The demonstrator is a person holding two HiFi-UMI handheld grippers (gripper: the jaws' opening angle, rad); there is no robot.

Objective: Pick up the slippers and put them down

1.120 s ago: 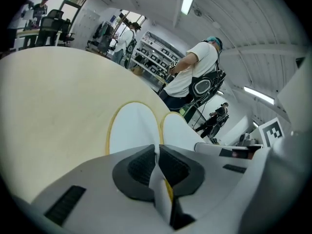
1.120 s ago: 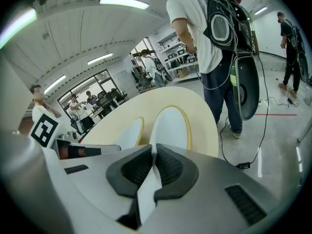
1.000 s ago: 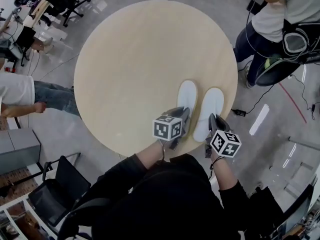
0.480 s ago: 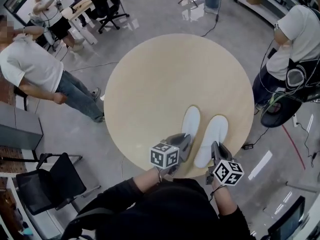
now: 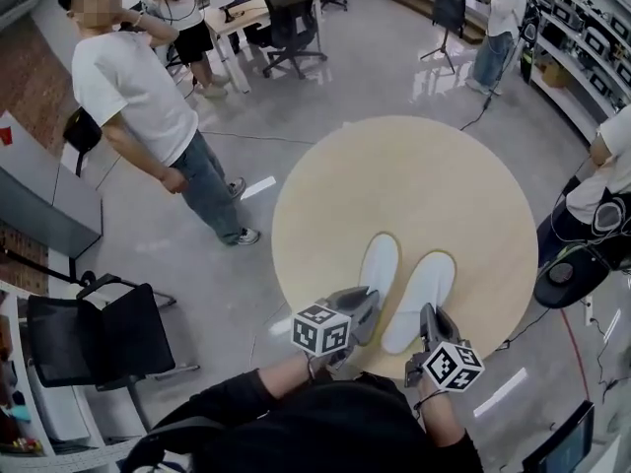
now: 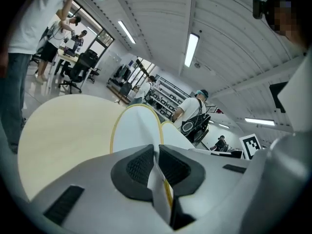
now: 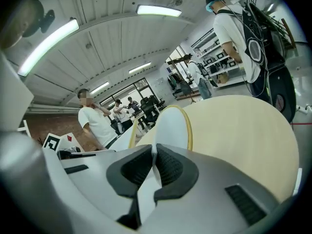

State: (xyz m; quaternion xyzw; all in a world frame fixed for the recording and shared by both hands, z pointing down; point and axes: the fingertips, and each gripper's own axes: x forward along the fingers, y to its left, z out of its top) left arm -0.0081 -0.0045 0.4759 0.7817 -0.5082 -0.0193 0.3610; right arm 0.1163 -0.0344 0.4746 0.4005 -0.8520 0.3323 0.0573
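Since a second ago the head view has swung upward. The round wooden surface (image 5: 394, 175) has slid from the top of the picture to the lower right, and a person in a white T-shirt (image 5: 138, 87) now stands on the floor at the left. The two slippers have kept their place against the grippers and are still over the near part of the surface.

The left gripper (image 5: 363, 308) has its fingers (image 6: 139, 167) clenched on the heel edge of the left slipper (image 5: 379, 264). The thin white edge with its yellowish rim is pinched between the black pads. The right gripper (image 5: 431, 321) grasps the right slipper (image 5: 422, 299) the same way, its fingers (image 7: 134, 169) closed on the white heel edge.

Both slippers point away from the person and lie side by side, just apart, toes toward the middle of the surface. In each gripper view the slipper juts forward past the fingers with the pale surface behind it. I cannot tell whether the toes are clear of it.

A black chair (image 5: 89, 338) stands on the floor at the lower left.
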